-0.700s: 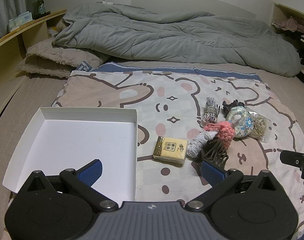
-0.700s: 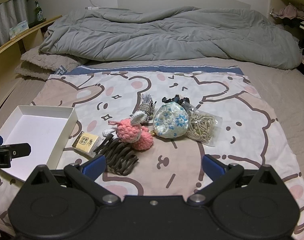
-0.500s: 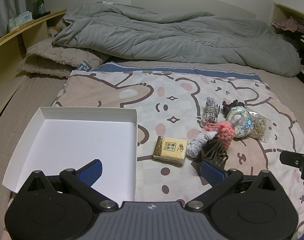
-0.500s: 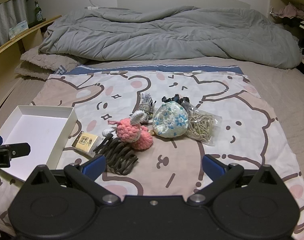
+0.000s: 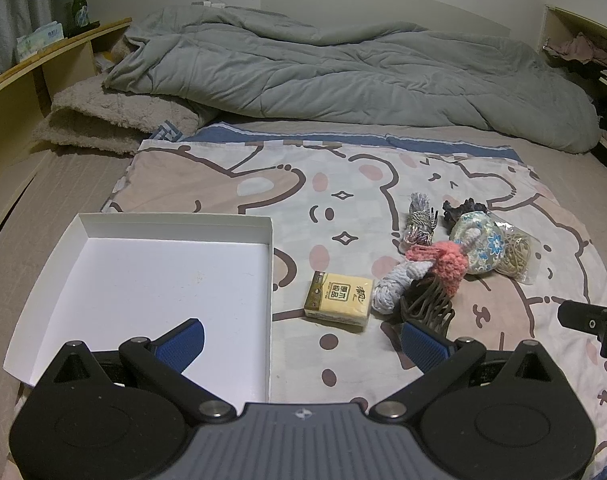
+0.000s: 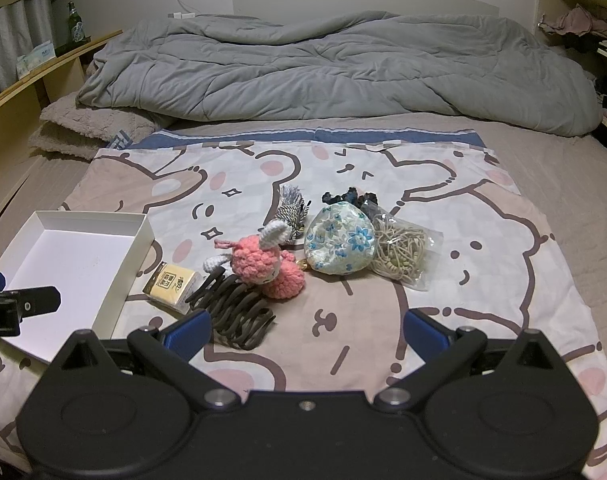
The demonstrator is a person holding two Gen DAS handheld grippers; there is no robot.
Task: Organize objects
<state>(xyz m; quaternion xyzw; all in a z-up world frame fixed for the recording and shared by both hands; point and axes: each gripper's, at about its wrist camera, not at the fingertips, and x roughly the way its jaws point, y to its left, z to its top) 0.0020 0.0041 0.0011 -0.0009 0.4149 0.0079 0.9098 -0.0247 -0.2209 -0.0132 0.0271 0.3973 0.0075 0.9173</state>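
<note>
An empty white box lid [image 5: 163, 280] [image 6: 75, 260] lies on a cartoon-print sheet [image 6: 483, 240]. To its right is a heap: a yellow tissue pack [image 5: 339, 298] [image 6: 173, 284], a dark hair claw [image 6: 235, 312] [image 5: 425, 308], a pink crochet toy [image 6: 263, 266] [image 5: 443, 260], a floral pouch [image 6: 341, 242] [image 5: 481, 246], a striped tassel [image 6: 291, 210], a bag of hair ties [image 6: 401, 252] and a dark scrunchie [image 6: 349, 198]. My left gripper [image 5: 301, 338] is open and empty, near the box's front right corner. My right gripper [image 6: 305, 330] is open and empty, in front of the hair claw.
A crumpled grey duvet [image 6: 343, 68] covers the far half of the bed. A fuzzy beige pillow [image 5: 111, 120] lies at the back left. A wooden shelf [image 5: 35, 64] with a green bottle [image 5: 79, 6] runs along the left. Another shelf with clothes [image 6: 583, 24] is at the right.
</note>
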